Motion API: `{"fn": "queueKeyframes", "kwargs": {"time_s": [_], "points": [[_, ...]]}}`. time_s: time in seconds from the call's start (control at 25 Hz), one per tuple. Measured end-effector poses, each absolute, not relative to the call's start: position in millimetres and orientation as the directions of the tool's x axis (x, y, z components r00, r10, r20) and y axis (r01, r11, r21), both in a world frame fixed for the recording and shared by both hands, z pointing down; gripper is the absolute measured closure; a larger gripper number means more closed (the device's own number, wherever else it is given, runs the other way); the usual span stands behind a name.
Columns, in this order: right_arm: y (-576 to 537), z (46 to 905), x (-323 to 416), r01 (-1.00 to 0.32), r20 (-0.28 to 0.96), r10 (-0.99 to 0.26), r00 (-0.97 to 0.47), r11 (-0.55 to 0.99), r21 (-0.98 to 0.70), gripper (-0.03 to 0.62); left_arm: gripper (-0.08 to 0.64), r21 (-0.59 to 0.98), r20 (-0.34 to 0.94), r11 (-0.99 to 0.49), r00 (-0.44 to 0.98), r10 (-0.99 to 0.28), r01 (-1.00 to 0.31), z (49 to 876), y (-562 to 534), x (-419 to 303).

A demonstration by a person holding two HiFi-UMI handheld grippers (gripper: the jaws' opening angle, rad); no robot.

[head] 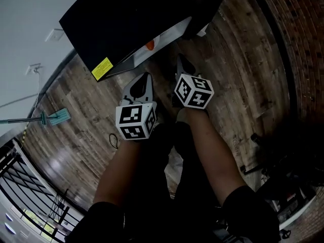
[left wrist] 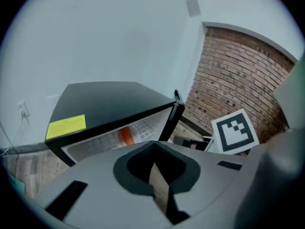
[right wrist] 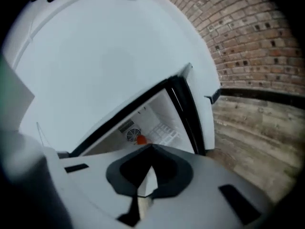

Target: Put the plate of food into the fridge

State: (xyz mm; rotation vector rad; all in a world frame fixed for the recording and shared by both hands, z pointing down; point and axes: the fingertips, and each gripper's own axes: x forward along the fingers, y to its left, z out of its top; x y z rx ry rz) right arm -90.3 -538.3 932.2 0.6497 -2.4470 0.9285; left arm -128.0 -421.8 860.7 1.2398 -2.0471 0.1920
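The black mini fridge (head: 126, 19) stands in front of me with its door open. Inside, an orange piece of food (head: 150, 45) rests on the white wire shelf (left wrist: 143, 128); I cannot make out a plate under it. In the right gripper view the orange food (right wrist: 141, 139) sits beside a small fan at the back wall. My left gripper (head: 146, 77) and right gripper (head: 180, 59) are held side by side just short of the opening, above the floor. Both are shut with nothing between the fingers, as the left gripper (left wrist: 153, 149) and right gripper (right wrist: 150, 149) show in their own views.
The fridge door (right wrist: 205, 104) swings out to the right, white inner side showing. A brick wall (head: 298, 39) runs along the right and a white wall (left wrist: 105, 37) rises behind the fridge. A mop (head: 48, 118) lies on the wooden floor (head: 238, 65) at left. A black railing (head: 25, 181) is at lower left.
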Motion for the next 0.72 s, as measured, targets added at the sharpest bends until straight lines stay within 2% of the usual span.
{"fn": "queueKeyframes", "kwargs": {"time_s": [0.16,0.4,0.72], "points": [[-526.1,822.8,-66.6,-0.519,0.503,-0.295,-0.812,0.759,-0.393,0.580,0.561,0.249,0.624,0.497,-0.255,-0.738,-0.831,787.5,-429.5,-119.3],[-519.2,647.3,-40.3,-0.517,0.431,-0.375,-0.821,0.808,-0.281,0.580,0.561,0.270,0.563,0.458,-0.247,-0.789,-0.847,647.9,-432.2,-118.7],[-492.6,440.5,-34.2,-0.507,0.350,-0.410,-0.842,0.822,-0.257,0.580,0.563,0.269,0.489,0.446,-0.277,-0.827,-0.854,449.2,-424.1,-110.6]]}}
